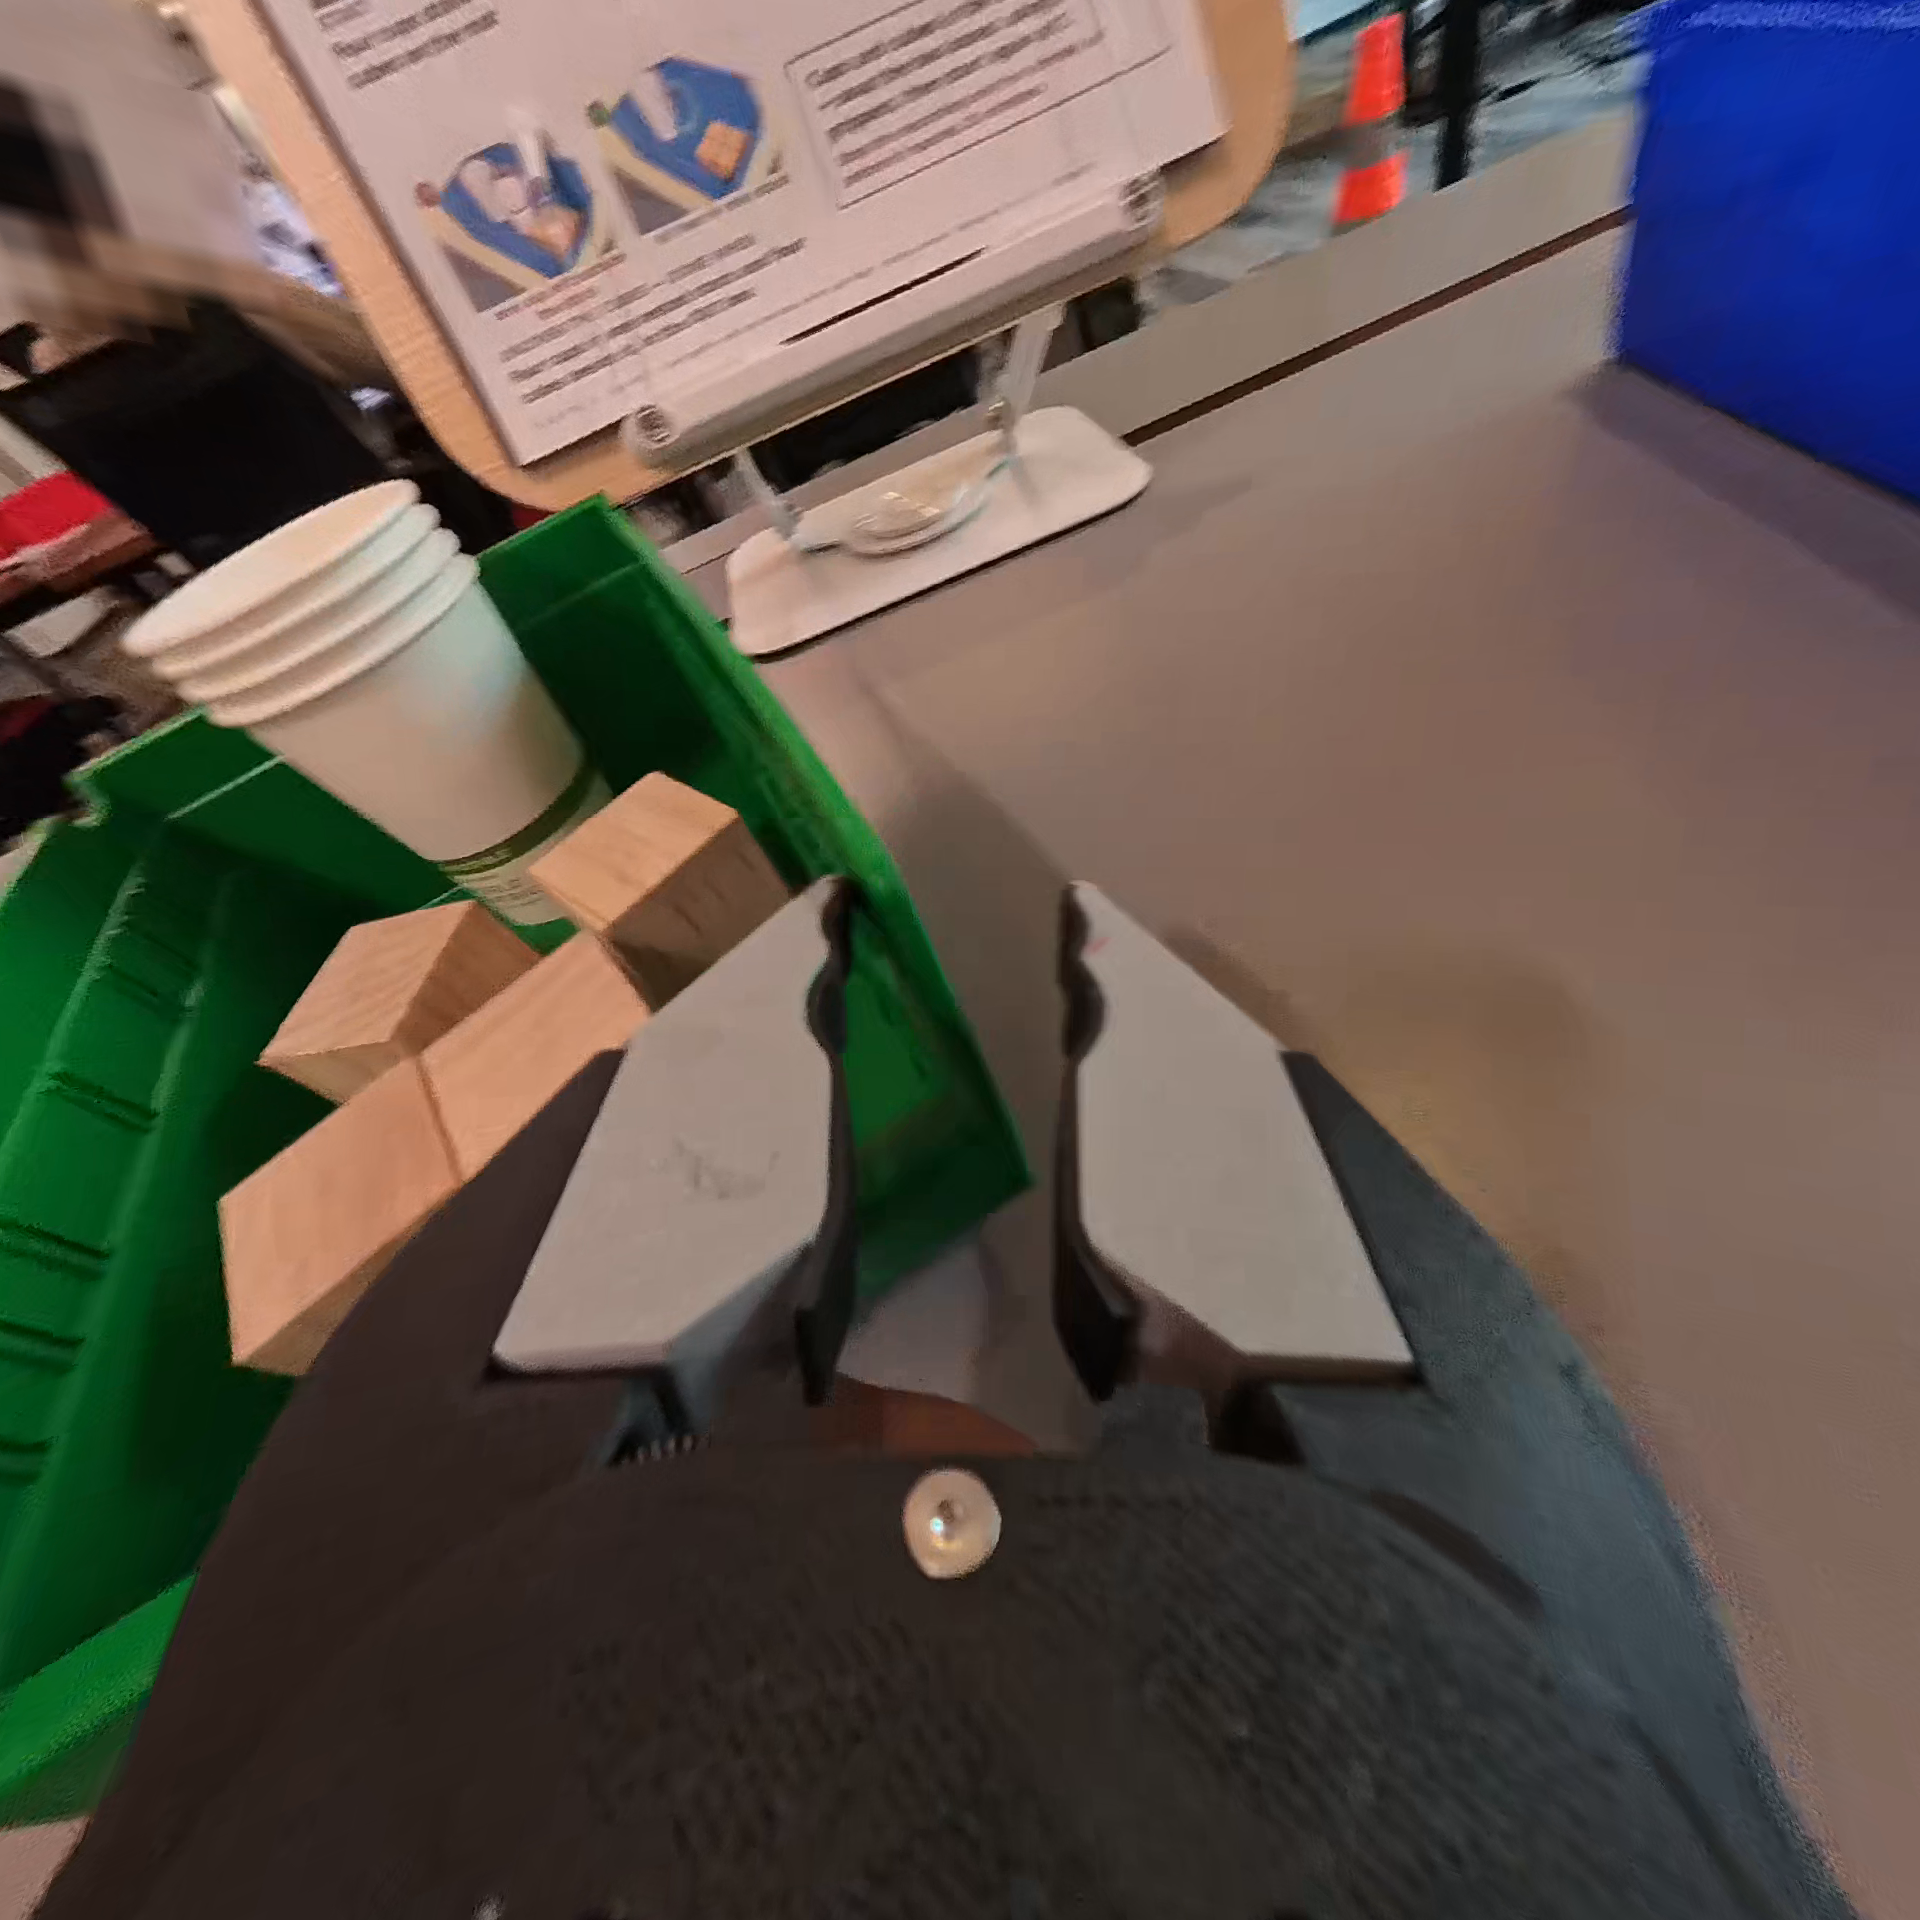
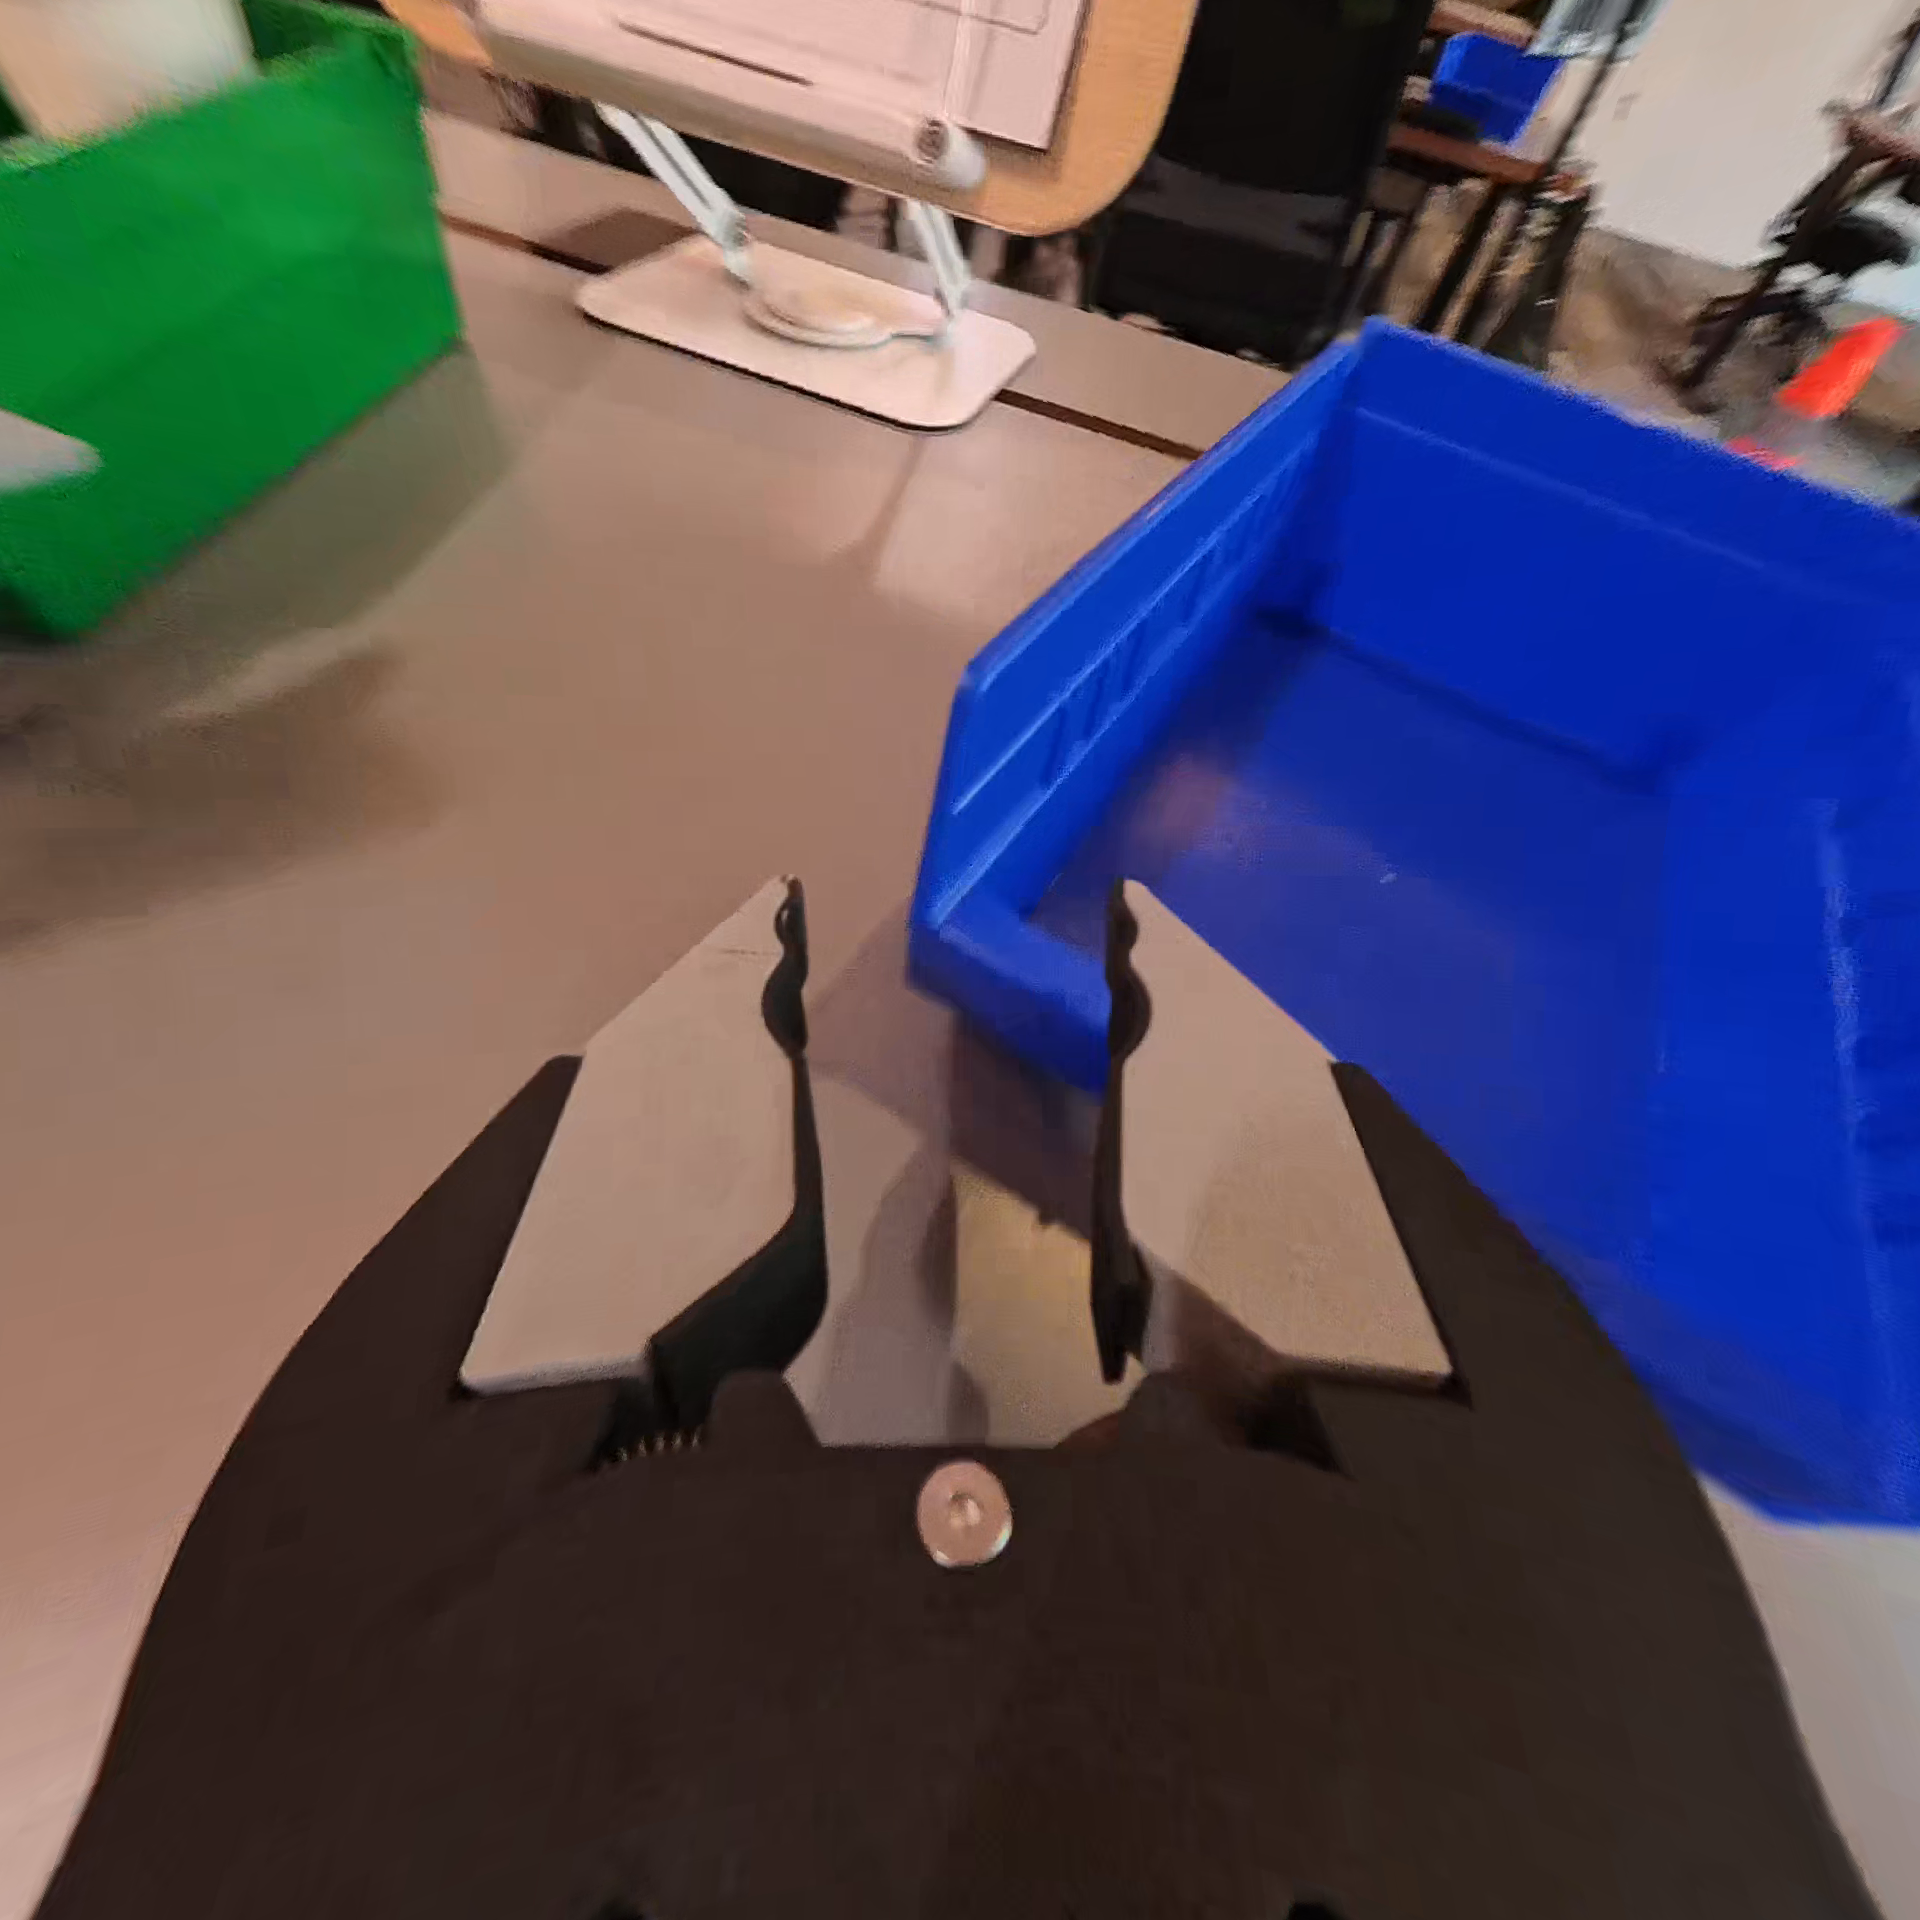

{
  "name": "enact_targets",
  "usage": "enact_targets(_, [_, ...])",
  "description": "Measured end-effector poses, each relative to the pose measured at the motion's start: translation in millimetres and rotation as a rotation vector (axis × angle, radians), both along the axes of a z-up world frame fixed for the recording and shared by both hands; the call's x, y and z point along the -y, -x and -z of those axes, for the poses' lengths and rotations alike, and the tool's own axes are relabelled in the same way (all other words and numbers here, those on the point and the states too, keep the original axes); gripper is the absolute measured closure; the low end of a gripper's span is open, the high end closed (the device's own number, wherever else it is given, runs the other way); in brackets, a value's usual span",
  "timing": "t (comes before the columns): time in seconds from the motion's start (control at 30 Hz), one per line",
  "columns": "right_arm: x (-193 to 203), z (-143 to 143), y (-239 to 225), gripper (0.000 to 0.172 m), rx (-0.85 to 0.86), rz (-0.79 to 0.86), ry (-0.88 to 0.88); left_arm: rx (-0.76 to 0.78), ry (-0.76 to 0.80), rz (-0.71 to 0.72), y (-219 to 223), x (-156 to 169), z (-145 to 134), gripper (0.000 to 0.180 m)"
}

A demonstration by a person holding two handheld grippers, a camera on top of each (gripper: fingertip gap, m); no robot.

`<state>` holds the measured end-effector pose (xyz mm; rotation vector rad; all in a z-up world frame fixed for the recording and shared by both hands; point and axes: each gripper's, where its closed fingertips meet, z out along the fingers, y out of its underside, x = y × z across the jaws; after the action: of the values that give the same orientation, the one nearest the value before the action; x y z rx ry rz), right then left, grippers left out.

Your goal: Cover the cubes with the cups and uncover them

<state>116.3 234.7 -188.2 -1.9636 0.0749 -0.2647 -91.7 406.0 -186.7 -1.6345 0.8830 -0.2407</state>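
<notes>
White paper cups (image 1: 353, 665), nested in a stack, leaned inside the green bin (image 1: 644, 644) beside four wooden cubes (image 1: 665, 883). Left hand-held gripper (image 1: 956, 914) hovered spread and bare over the bin's near wall. Right hand-held gripper (image 2: 951, 904) was spread, bare, at the blue bin's (image 2: 1455, 779) corner. Grey worktop (image 2: 623, 675) between the bins lay open.

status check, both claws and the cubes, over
Both claws, left and right, open, holding nothing. Cubes and stacked cups in green bin. Blue bin empty.
</notes>
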Motion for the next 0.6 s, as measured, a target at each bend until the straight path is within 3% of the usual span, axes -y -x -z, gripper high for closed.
enact_targets(0.03, [-11.6, 0.9, -8.7, 0.119, 0.043, 0.034, 0.017, -0.013, -0.025, -0.047, 5.9, -10.7, -0.8, 0.163])
enact_targets(0.1, [-30.4, 9.8, -21.0, 0.131, 0.083, 0.056, 0.066, -0.004, -0.032, -0.022, 10.6, -16.4, -1.6, 0.164])
enact_targets(0.2, [-43.2, 17.4, -32.0, 0.156, 0.164, 0.06, 0.052, -0.082, -0.152, -0.204, 54.1, -39.7, -3.2, 0.177])
enact_targets(0.3, [-39.4, 19.1, -36.7, 0.159, 0.224, 0.072, 0.087, 0.083, -0.029, -0.23, 88.3, -53.4, -6.1, 0.179])
enact_targets(0.4, [-37.6, 18.7, -28.3, 0.157, 0.2, -0.013, 0.05, 0.126, -0.008, -0.313, 124.3, -63.3, -6.0, 0.177])
enact_targets(0.6, [-30.0, 18.9, -38.1, 0.162, 0.136, 0.023, 0.04, 0.034, -0.092, -0.315, 134.1, -56.9, -7.4, 0.177])
